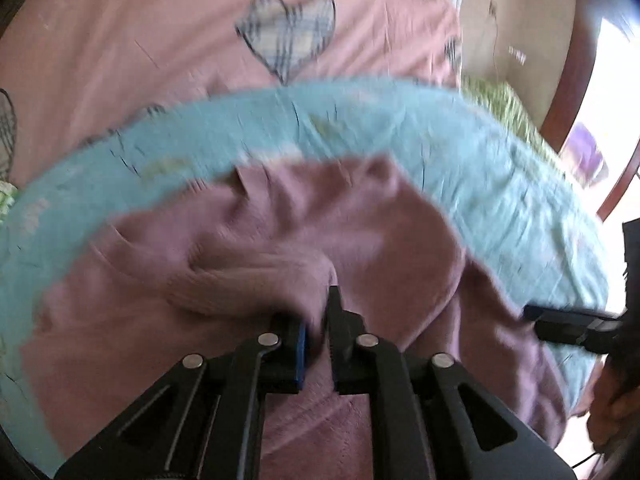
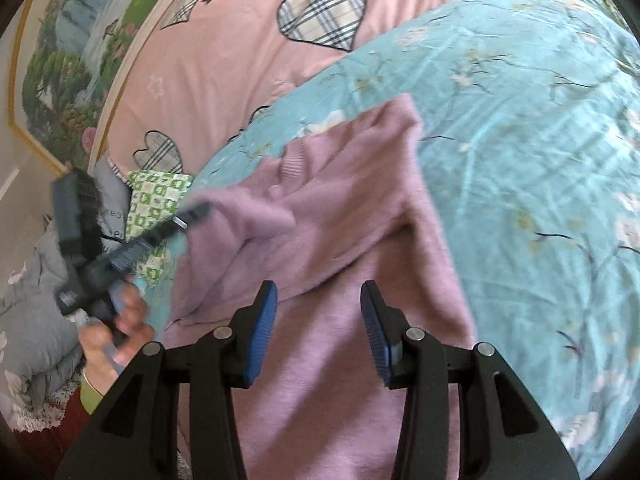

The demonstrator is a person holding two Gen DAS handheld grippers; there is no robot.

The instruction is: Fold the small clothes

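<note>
A mauve knitted sweater [image 2: 340, 272] lies rumpled on a teal flowered sheet [image 2: 520, 140]. My left gripper [image 1: 316, 316] is shut on a bunched fold of the sweater [image 1: 280, 248], the fabric pinched between its pads. Seen from the right wrist, the left gripper [image 2: 200, 212] holds a sleeve end lifted over the sweater's left side, a hand [image 2: 116, 328] gripping its handle. My right gripper [image 2: 318, 312] stands open low over the sweater's body, nothing between its blue pads. Its tip [image 1: 532, 316] shows at the sweater's right edge in the left wrist view.
A pink quilt [image 2: 240, 60] with plaid hearts lies beyond the teal sheet. A green-and-white patterned pillow [image 2: 156, 200] and a grey quilt [image 2: 32, 312] sit at the left. A framed landscape picture [image 2: 60, 80] hangs on the wall. A dark red door frame [image 1: 576, 80] stands far right.
</note>
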